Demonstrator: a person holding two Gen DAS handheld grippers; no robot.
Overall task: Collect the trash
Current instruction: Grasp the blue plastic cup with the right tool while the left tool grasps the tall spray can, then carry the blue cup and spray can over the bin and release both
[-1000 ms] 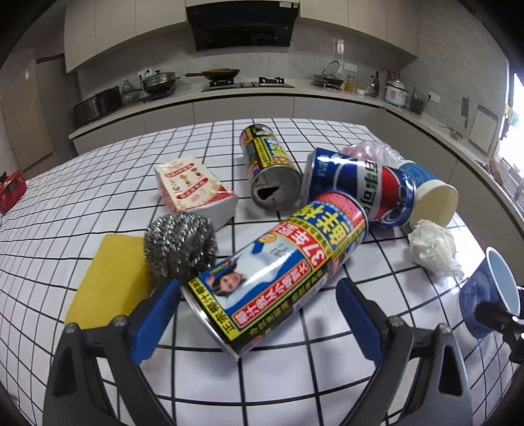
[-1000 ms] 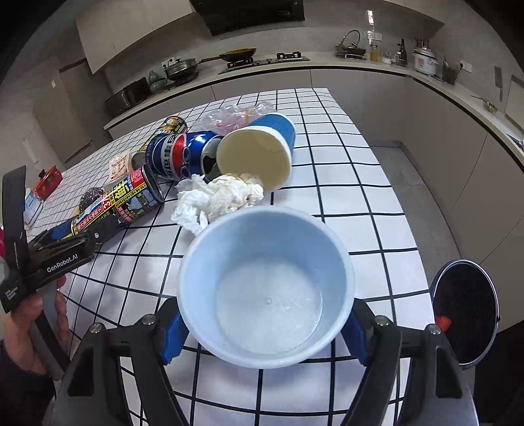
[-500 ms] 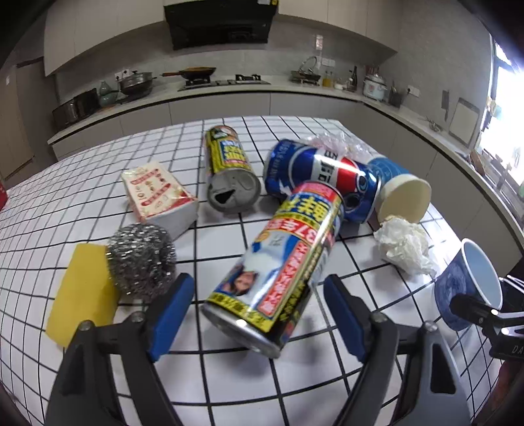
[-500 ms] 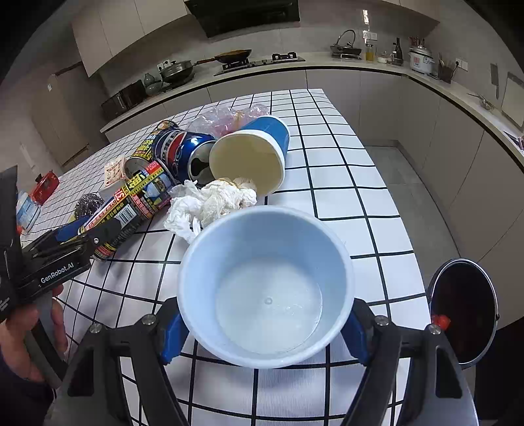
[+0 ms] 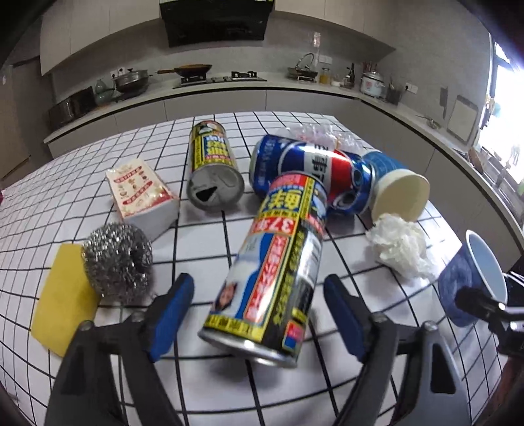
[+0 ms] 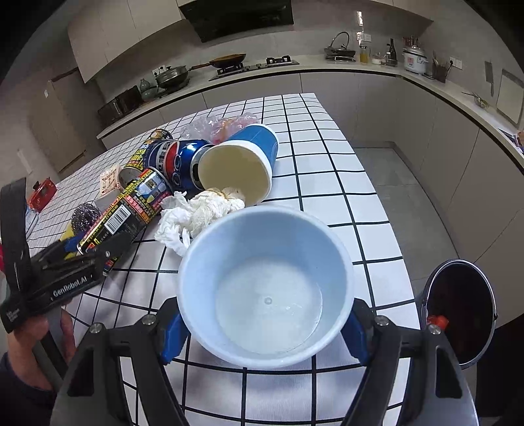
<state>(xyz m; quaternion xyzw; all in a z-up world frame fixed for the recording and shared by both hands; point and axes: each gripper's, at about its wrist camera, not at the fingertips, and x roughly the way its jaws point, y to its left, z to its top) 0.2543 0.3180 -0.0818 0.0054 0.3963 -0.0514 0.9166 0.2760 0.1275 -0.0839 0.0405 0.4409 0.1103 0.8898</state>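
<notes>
Right wrist: cup [image 6: 267, 288] between tongs [image 6: 262, 327]

A home kitchen: range hood [image 5: 216, 19] over a gas hob [image 5: 219, 78], wok [image 5: 190, 68], rice cooker [image 5: 371, 86], long counter [image 5: 294, 90].

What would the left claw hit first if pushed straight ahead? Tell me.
The left claw would first meet the yellow-and-black can lying on its side between its opening fingers, which don't touch it yet. Beyond that comes the blue Pepsi can, though depth is uncertain.
</notes>
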